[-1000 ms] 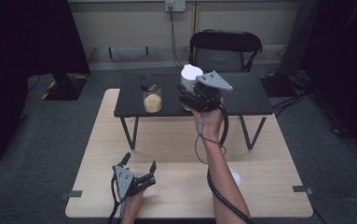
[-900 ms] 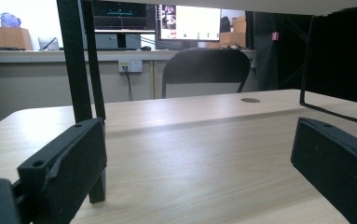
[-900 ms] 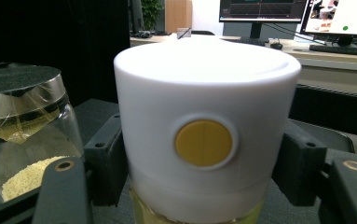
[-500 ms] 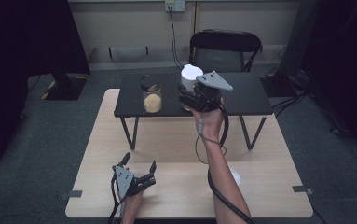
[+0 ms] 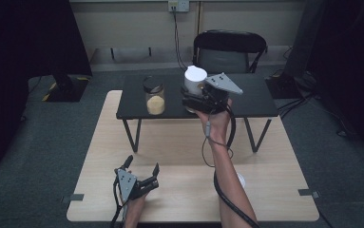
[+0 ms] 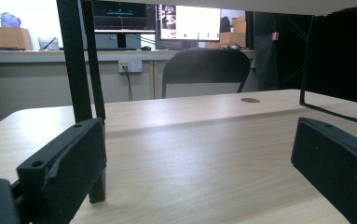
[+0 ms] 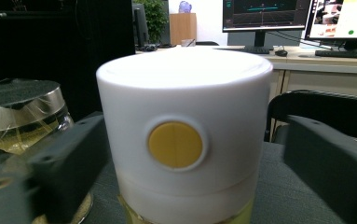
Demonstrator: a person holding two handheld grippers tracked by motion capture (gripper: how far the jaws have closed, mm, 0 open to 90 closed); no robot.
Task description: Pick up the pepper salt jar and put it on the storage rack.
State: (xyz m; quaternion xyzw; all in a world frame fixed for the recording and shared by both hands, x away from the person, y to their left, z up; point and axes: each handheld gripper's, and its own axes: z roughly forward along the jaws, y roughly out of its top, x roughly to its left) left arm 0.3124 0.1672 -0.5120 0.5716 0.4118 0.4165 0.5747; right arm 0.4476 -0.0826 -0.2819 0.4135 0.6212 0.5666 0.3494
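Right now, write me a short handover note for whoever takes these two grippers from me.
Right gripper: jaws have just been opening around the white-lidded jar on the black bench; the pads stand apart from its sides, so it stands free.
Left gripper: open, holding nothing, low over the wooden table.
The jar of yellow grains stands further left on the bench.
Done: white-lidded jar let go, upright.
Left: probably back the right gripper away without knocking it.

the right gripper [image 5: 191,102] just opened (white jar [image 7: 185,135] between its jaws).

White canister [image 7: 185,135] with yellow button between the parted tool [image 7: 185,186], foil-topped jar [image 7: 22,116] beside
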